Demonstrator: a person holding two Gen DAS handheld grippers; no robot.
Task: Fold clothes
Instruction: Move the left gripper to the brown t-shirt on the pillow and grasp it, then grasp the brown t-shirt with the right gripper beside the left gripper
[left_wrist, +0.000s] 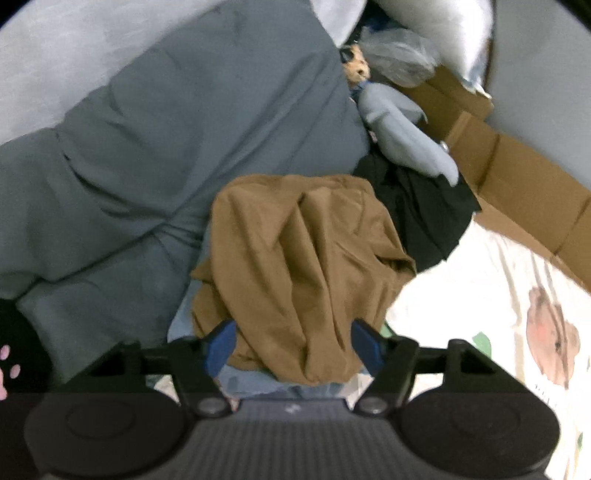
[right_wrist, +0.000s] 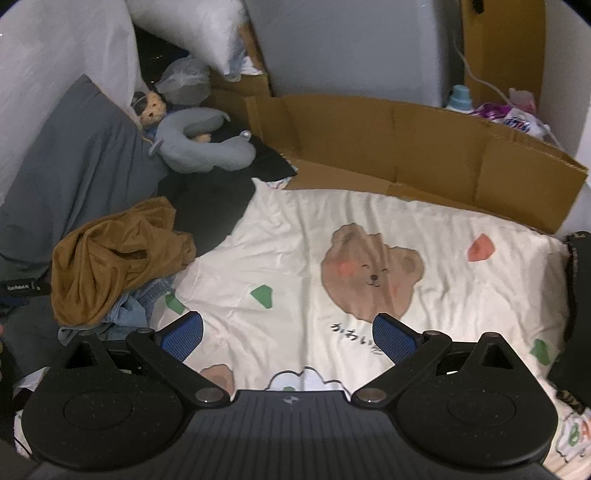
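Note:
A crumpled brown garment (left_wrist: 303, 273) lies in a heap on a pile of clothes at the left of the bed; the right wrist view shows the same brown garment (right_wrist: 118, 254). My left gripper (left_wrist: 293, 343) is open, its blue pads on either side of the garment's near edge, not closed on it. Blue denim (right_wrist: 136, 306) lies under the brown cloth. A black garment (left_wrist: 417, 214) lies behind it. My right gripper (right_wrist: 288, 332) is open above the white bear-print sheet (right_wrist: 369, 236), holding nothing.
A grey pillow (left_wrist: 177, 155) fills the left side. A grey neck pillow (right_wrist: 207, 147) and a small plush toy (right_wrist: 151, 107) sit at the back. Flattened cardboard (right_wrist: 406, 147) lines the far edge of the bed. A dark object (right_wrist: 576, 314) lies at the right edge.

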